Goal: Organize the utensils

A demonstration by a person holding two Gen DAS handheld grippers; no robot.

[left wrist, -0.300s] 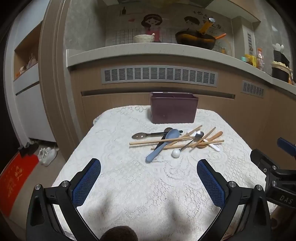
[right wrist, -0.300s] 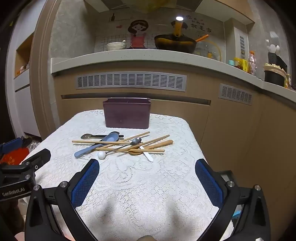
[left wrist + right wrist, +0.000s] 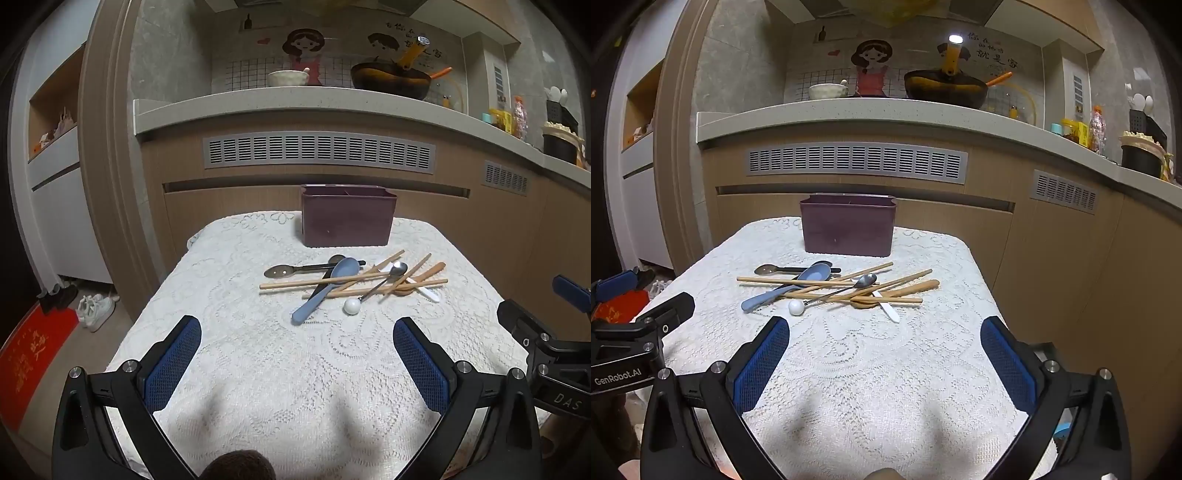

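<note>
We're at the start: nothing sorted yet as far as we can see. The whole utensil pile [image 3: 351,282] lies tangled mid-worktop [image 3: 229,332], just in front of the maroon holder [image 3: 347,221], which looks empty from here, though its interior is mostly hidden. Left gripper [image 3: 297,360] and right gripper [image 3: 884,363] both hover short of the pile, jaws fully spread, holding nothing. Left view alone shows the shoes [image 3: 94,308] and red mat [image 3: 29,365] on the floor; right view shows the white knife [image 3: 888,308] more clearly and the worktop's right edge.
</note>
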